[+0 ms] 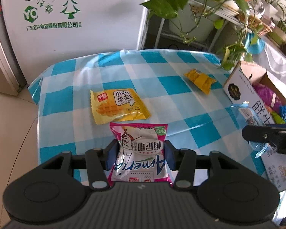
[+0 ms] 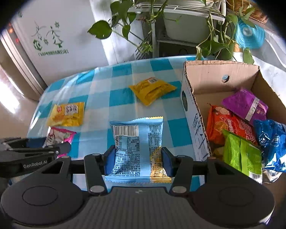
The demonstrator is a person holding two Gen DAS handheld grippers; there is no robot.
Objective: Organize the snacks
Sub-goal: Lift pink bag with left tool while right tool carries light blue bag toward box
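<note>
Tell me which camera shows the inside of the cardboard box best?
The right wrist view. It looks into the open cardboard box and shows the purple, orange, green and blue packets inside. The left wrist view catches only the box's outer wall and a sliver of its contents at the frame edge.
</note>
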